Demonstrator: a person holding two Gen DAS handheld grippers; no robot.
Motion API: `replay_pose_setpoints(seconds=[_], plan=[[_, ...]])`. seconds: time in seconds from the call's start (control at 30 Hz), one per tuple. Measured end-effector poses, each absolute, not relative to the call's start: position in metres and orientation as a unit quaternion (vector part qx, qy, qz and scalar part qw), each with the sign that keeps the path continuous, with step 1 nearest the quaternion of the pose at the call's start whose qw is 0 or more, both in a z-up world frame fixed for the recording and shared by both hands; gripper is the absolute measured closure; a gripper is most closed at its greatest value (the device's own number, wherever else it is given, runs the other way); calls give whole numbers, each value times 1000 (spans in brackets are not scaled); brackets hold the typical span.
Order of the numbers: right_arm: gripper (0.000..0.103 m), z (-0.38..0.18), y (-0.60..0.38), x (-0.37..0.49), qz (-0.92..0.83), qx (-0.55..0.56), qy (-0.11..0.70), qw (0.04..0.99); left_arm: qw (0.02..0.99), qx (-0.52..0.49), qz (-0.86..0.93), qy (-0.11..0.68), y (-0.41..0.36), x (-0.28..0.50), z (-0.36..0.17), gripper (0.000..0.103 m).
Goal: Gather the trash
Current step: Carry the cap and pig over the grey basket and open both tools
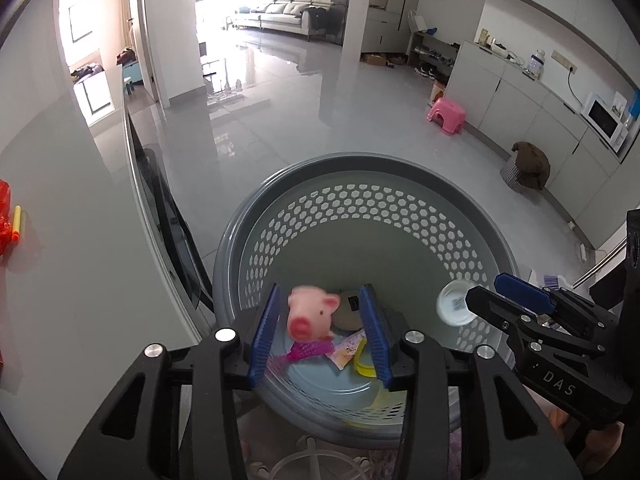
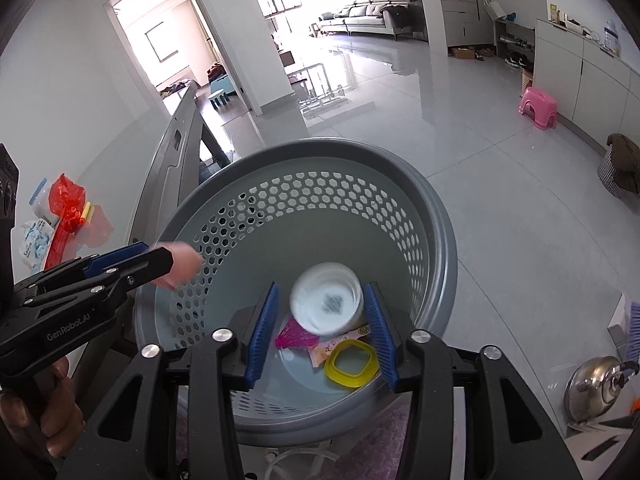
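Item: pink pig toy (image 1: 310, 316), blurred, lying between the blue pads of the left claw (image 1: 322, 336) over the mouth of the grey perforated basket (image 1: 360, 168); a visible gap showed at each side, so the pads stood apart from it and the toy was judged released and dropping. Item: white cup (image 2: 326, 304), likewise blurred, between the pads of the right claw (image 2: 322, 330) above the same basket, with slivers of space at both flanks; that claw too was parted and gripping nothing. Contents on the basket floor: magenta wrapper (image 2: 296, 338), printed pink packet (image 2: 340, 346), yellow ring (image 2: 352, 362). Step in hand, as judged: letting both pieces fall inside. To do it well, each claw ought to be kept over the basket's middle, well inside the rim, and spread wide enough that neither piece snags a pad. Outward: beyond the basket's left rim, on the tabletop (image 2: 100, 160), remained a red bag (image 2: 66, 196) and yellow darts (image 2: 87, 211). The right view alone showed a crumpled blue-printed wrapper (image 2: 36, 240) there, a steel kettle (image 2: 596, 380) to the basket's right, and the hand (image 2: 60, 412) holding the left claw.
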State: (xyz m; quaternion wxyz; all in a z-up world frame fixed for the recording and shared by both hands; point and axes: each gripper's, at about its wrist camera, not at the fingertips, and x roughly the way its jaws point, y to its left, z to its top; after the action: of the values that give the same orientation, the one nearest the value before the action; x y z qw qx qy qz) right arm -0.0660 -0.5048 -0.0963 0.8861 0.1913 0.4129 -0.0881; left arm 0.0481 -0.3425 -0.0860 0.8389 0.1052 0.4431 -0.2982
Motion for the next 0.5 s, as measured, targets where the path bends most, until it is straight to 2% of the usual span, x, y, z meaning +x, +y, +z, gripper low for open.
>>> replay_pose_setpoints(seconds=[0.07, 0.5], plan=[[52, -96, -504, -67, -89, 191, 411, 887, 841, 103, -297, 441, -342, 47, -85, 50], [52, -95, -505, -69, -90, 191, 409, 888, 842, 104, -294, 440, -343, 46, -87, 50]])
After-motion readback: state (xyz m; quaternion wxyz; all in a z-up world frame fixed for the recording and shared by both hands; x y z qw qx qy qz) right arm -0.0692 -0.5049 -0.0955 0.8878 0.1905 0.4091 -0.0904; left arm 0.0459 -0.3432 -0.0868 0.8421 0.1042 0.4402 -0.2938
